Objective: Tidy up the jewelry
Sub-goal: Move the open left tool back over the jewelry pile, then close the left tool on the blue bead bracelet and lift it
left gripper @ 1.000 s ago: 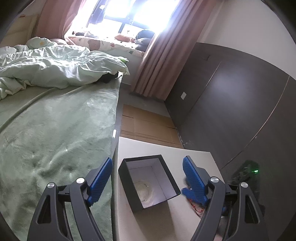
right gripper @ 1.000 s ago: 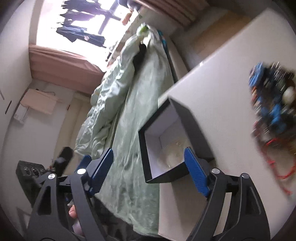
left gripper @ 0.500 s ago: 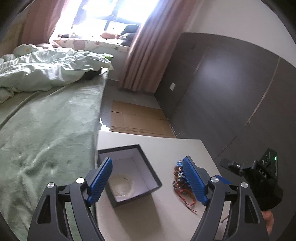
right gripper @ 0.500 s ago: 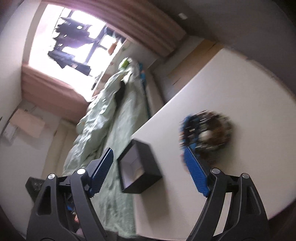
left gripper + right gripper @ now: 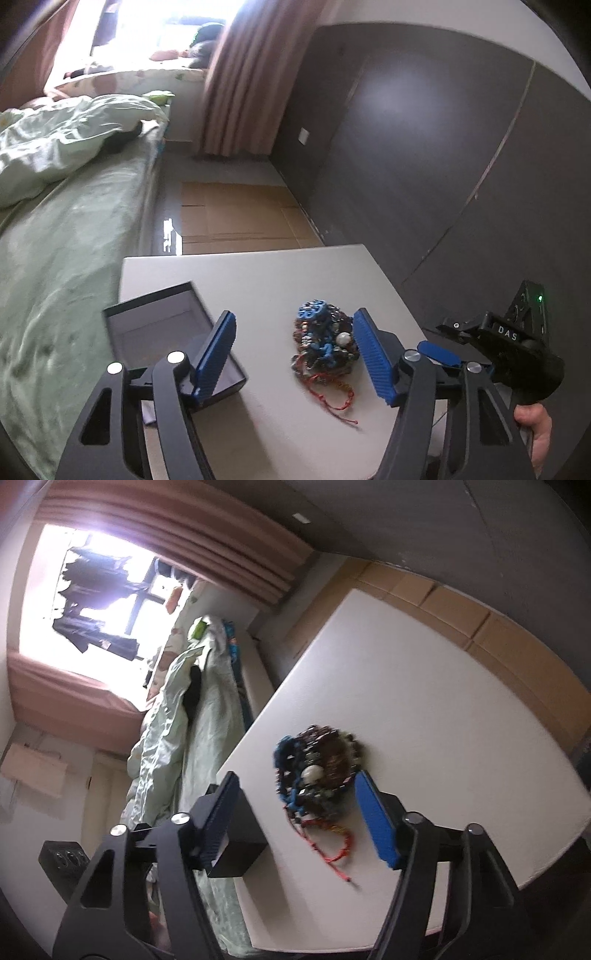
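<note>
A tangled pile of jewelry (image 5: 325,341) with blue beads, dark beads, a white pearl and red cord lies on the white table (image 5: 258,280). It also shows in the right wrist view (image 5: 317,771). An open black box (image 5: 166,332) with a pale lining stands at the table's left edge; in the right wrist view the box (image 5: 236,842) is partly behind my left finger. My left gripper (image 5: 295,354) is open and empty, above the table between box and pile. My right gripper (image 5: 295,819) is open and empty, just before the pile.
A bed with a green blanket (image 5: 55,240) runs along the table's left side. A dark wall panel (image 5: 424,166) stands to the right. Flat cardboard (image 5: 236,218) lies on the floor beyond the table. The right gripper's body (image 5: 517,347) shows at the table's right edge.
Both grippers have swung right, from over the box toward the jewelry pile. The pile now sits between the fingers in both views. Both stay open.
</note>
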A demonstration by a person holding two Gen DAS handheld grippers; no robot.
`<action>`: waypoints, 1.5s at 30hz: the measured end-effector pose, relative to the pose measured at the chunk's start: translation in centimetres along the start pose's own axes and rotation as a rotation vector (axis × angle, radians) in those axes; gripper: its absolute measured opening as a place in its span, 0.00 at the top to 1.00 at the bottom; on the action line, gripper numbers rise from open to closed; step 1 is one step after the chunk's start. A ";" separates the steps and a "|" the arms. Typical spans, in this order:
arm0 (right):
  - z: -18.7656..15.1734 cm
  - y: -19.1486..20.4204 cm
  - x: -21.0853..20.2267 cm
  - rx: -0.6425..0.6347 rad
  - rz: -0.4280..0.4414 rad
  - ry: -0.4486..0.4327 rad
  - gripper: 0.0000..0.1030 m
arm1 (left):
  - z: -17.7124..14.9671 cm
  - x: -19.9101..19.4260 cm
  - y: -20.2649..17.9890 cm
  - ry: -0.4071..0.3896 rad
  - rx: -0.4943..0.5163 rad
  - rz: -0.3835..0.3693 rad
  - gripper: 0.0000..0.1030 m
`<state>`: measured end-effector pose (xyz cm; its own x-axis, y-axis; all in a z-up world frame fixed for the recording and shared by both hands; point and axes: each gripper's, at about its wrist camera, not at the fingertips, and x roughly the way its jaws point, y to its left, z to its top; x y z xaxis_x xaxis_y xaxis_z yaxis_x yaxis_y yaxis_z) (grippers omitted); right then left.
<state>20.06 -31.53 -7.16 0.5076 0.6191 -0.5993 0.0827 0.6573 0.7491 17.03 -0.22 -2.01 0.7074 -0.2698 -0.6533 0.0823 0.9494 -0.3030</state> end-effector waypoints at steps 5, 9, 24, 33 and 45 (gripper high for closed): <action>1.3 -1.0 0.7 0.009 -0.053 0.014 0.51 | 0.6 3.4 -1.0 0.065 0.003 -0.023 0.47; 2.6 -0.3 2.7 -0.061 -0.139 0.066 0.54 | 0.3 6.3 -1.2 0.109 -0.004 -0.031 0.51; 4.2 0.1 8.1 -0.228 -0.271 0.210 0.64 | -1.2 14.0 -0.9 0.250 -0.047 -0.021 0.61; 4.4 -0.2 9.0 -0.229 -0.285 0.232 0.64 | -1.7 16.4 0.2 0.291 -0.066 0.008 0.90; 3.6 1.4 10.9 -0.348 -0.382 0.242 0.70 | 0.2 12.8 0.3 0.212 -0.054 -0.077 0.94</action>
<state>28.85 -25.41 -11.66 0.2825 0.3637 -0.8877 -0.0864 0.9312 0.3540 26.27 -3.38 -10.27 0.5363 -0.3747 -0.7563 0.0892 0.9162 -0.3906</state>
